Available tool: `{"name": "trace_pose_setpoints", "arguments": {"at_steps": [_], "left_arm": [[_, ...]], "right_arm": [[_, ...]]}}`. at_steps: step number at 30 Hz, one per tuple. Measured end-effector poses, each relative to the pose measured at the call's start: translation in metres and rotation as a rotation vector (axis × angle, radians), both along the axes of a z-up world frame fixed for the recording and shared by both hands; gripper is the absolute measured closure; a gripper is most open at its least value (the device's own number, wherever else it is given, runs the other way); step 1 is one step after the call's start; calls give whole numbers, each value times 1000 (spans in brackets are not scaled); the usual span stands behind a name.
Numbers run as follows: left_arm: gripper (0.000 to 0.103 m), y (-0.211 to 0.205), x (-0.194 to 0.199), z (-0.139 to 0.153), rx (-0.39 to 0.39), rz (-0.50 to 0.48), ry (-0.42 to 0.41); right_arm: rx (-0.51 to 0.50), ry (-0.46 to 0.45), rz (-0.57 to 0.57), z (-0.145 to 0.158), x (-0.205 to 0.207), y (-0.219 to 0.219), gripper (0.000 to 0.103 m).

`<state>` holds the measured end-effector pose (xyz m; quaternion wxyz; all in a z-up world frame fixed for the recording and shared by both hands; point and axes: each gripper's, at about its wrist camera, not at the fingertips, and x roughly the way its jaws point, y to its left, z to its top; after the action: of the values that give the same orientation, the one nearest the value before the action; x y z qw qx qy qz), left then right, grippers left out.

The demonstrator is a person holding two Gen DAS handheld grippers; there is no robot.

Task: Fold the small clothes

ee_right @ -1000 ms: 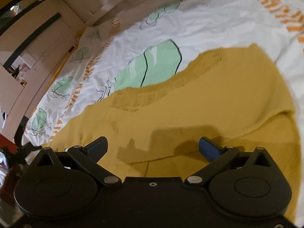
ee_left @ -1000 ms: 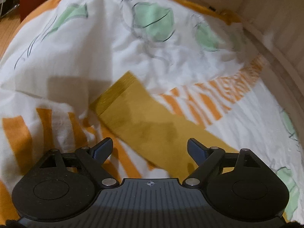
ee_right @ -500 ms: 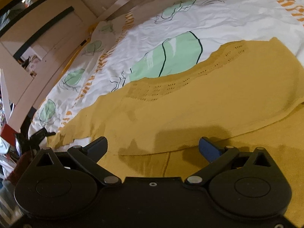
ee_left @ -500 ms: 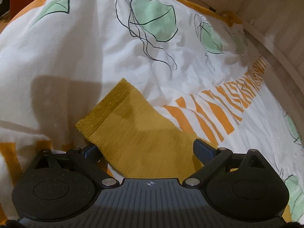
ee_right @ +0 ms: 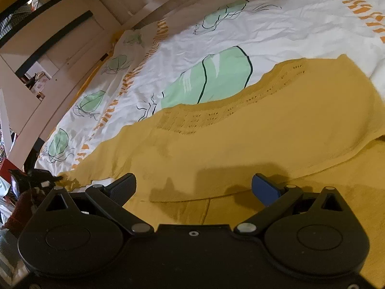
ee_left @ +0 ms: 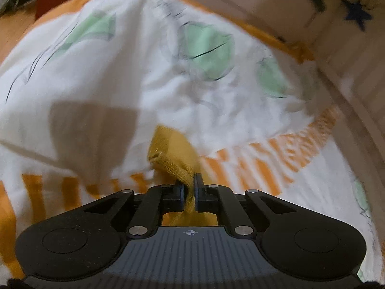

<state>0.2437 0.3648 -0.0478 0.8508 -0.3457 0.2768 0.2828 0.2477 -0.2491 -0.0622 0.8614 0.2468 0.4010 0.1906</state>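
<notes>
While the mustard sweater [ee_right: 252, 144] lies spread on the bed's duvet [ee_right: 276, 29], the left claw [ee_left: 189, 187], having just closed, pinches its sleeve cuff [ee_left: 168, 154]; the right claw [ee_right: 195, 187] hovers spread above the sweater

Open bedsheet [ee_right: 276, 24] lies beyond the spread yellow sweater [ee_right: 264, 132], free of clutter; a wooden bed frame [ee_right: 79, 55] walls the far side, cluttered shelves behind it.
</notes>
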Motion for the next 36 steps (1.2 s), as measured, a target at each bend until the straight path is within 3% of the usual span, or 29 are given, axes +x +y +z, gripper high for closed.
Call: {"name": "trace_pose_setpoints", "arguments": {"at_steps": [8,12,20,28,36], "left_arm": [[96,-81,11,54,21,-189,-108],[96,-142,22,81,90,-329,-132],[96,-266,43,108,84,-607,-177],[96,-375,62,86,46,-809,-148],[95,-458,73,45,61,-990,-38]], "right_arm": [[-23,5,-3,11,5,-15,0],[-24,2,-51,20,6,-30,0],[-36,18,-153,33,10,-61,0],[-9,43,-254,36,14,-95,0],[18,44,-356,42,14,-129,0]]}}
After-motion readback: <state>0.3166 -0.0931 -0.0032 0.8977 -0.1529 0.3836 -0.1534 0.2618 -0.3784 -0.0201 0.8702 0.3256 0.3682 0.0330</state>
